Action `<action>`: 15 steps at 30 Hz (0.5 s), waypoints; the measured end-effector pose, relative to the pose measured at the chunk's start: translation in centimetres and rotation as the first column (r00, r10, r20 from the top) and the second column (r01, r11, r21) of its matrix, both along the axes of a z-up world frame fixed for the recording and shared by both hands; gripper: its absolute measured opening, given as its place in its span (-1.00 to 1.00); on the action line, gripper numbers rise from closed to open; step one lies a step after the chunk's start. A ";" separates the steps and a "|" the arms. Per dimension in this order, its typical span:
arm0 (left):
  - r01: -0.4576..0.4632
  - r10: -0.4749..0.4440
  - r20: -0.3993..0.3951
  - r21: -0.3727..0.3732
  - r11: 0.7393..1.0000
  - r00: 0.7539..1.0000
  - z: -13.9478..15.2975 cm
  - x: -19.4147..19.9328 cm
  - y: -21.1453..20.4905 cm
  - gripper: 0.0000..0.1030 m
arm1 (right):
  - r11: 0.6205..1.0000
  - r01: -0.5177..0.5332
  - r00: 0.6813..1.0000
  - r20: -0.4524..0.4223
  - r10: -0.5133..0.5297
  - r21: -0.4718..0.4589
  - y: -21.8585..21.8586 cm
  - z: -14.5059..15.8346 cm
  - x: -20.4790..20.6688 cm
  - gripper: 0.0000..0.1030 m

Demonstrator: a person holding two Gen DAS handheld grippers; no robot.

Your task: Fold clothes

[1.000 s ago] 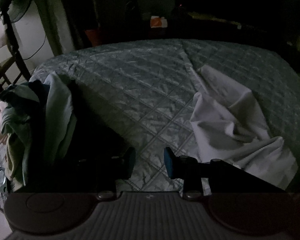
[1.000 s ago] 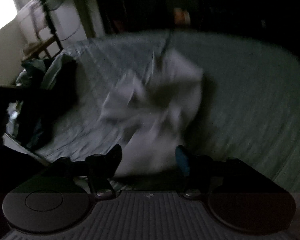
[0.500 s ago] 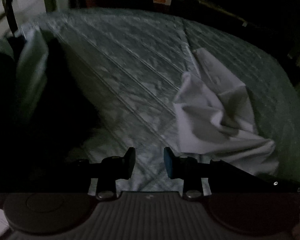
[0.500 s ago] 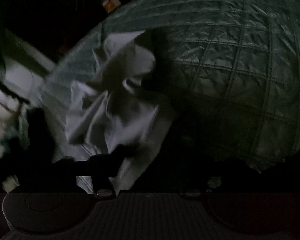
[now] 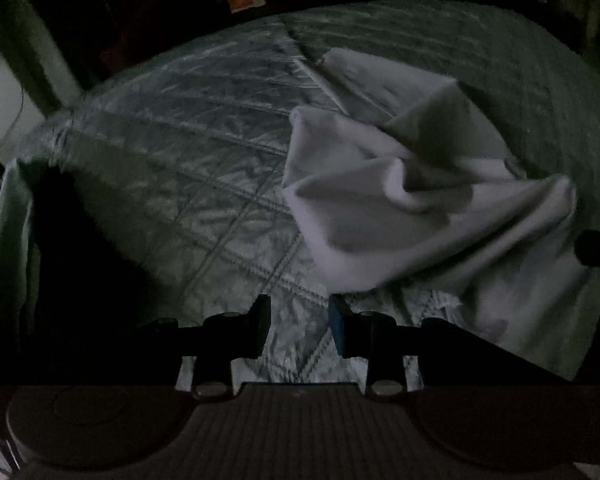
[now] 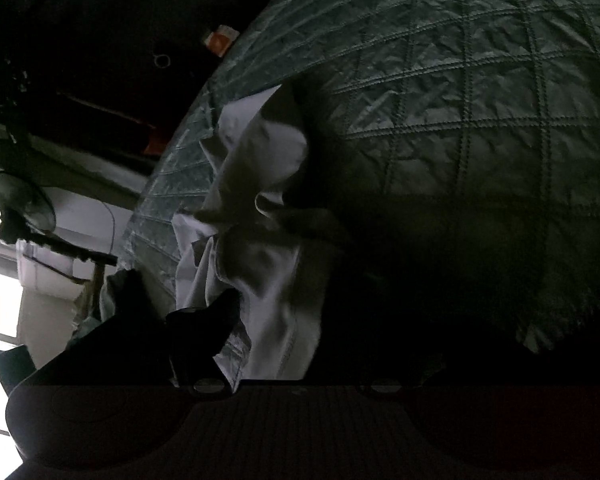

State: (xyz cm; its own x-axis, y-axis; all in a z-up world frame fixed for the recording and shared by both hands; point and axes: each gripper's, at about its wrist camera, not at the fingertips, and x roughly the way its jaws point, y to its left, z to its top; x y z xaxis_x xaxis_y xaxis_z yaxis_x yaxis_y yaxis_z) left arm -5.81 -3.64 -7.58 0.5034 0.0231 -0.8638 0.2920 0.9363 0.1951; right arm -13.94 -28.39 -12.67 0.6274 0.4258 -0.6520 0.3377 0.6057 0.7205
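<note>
One white garment (image 5: 400,200) on one quilted bedspread (image 5: 204,168), two grippers, one fan (image 6: 20,204).

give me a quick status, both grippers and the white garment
Left gripper open, empty, over the quilt. Right gripper opening around the white garment's edge. Garment crumpled, unfolded. Clothes pile at left, clear.
</note>
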 end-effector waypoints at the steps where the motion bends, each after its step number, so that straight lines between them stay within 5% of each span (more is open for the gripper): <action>1: -0.004 0.004 0.005 0.015 1.000 1.000 -0.3 0.2 -0.1 -0.42 | 1.000 -0.001 1.000 -0.005 0.001 -0.014 0.1 0.0 0.1 0.39; 6: -0.070 0.070 0.025 -0.007 0.998 0.997 -1.1 1.4 0.4 -0.43 | 0.999 0.002 1.000 -0.013 -0.003 -0.032 0.1 -0.2 0.3 0.19; 9: -0.098 0.099 0.032 -0.018 0.995 0.995 -1.0 1.8 0.7 -0.61 | 0.998 0.001 1.000 -0.013 -0.001 -0.057 -0.1 -0.2 0.4 -0.67; 11: -0.123 0.125 0.031 -0.040 0.992 0.992 -0.9 2.0 1.2 -0.86 | 0.998 -0.001 1.000 0.009 0.001 -0.056 -0.4 0.1 0.2 -0.76; 15: -0.177 0.186 0.074 -0.113 0.978 0.980 0.7 2.3 2.6 -0.99 | 0.999 0.008 1.000 0.021 -0.006 -0.052 -1.0 1.0 -0.3 -0.89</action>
State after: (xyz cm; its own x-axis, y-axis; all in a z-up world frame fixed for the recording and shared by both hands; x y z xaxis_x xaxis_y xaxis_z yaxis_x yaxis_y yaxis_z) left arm -3.53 -1.07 -6.88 0.5699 0.0315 -0.8211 0.1024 0.9888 0.1090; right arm -14.27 -29.38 -11.70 0.6441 0.3872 -0.6597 0.3271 0.6403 0.6951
